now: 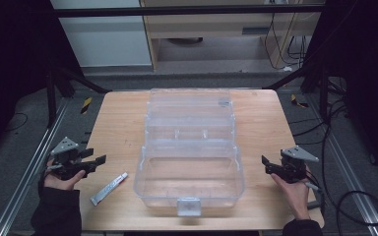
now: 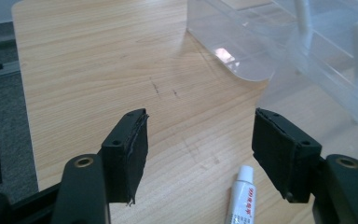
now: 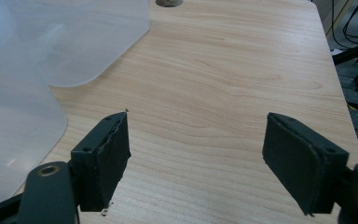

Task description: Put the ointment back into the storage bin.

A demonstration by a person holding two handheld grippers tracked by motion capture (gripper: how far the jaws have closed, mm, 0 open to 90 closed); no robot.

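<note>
Clear plastic is making up the big box (image 1: 189,162) that is sitting open in the middle of the wooden tabletop (image 1: 118,123), with its trays stepping up toward the back. A small white tube (image 1: 109,189) is lying flat on the wood, just beside the box's left front corner. The left tongs (image 1: 94,160) are hanging over the tabletop's left edge in the person's left hand (image 1: 61,177), with both jaws spread wide and gripping nothing. The tube's cap is peeking up between those jaws in the left gripper view. The right tongs (image 1: 267,165) are hanging by the right edge, spread wide too, over bare wood.
</note>
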